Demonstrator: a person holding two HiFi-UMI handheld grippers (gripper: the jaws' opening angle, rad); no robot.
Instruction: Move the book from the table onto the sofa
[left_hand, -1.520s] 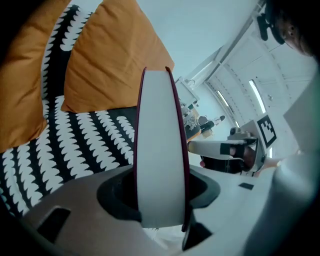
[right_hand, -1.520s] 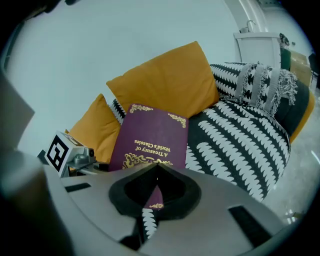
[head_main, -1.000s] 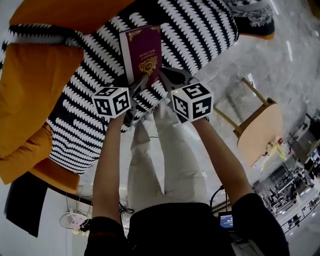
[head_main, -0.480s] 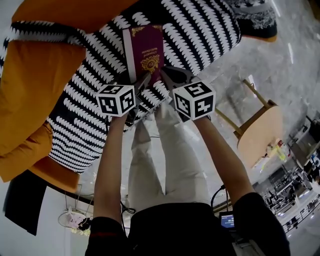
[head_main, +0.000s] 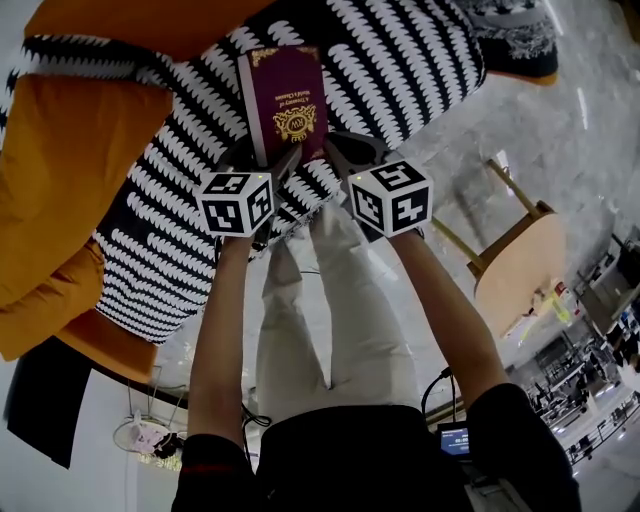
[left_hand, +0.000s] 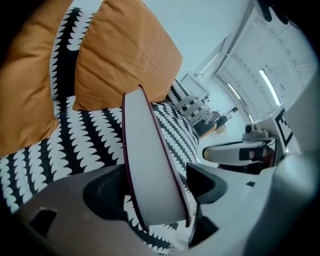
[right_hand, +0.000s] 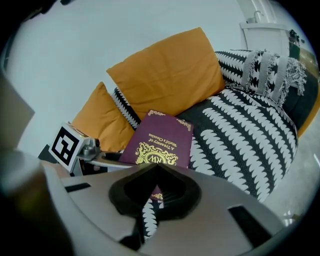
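Note:
A maroon book (head_main: 285, 100) with gold print lies on the sofa's black-and-white throw (head_main: 400, 60). My left gripper (head_main: 265, 160) is at the book's near end. In the left gripper view the book's white page edge (left_hand: 150, 170) stands between the jaws, which are opening, with a little room on each side. My right gripper (head_main: 340, 150) is shut just right of the book's near corner, holding nothing. In the right gripper view its closed tips (right_hand: 156, 167) sit in front of the book's cover (right_hand: 159, 140).
Orange cushions (head_main: 60, 190) lean on the sofa to the left of the book. A small wooden table (head_main: 520, 260) stands on the marble floor at the right. The person's legs (head_main: 330, 320) are close against the sofa's front edge.
The left gripper has rolled a little and its jaws have spread away from the book. The book has settled slightly on the throw. The right gripper has hardly moved.

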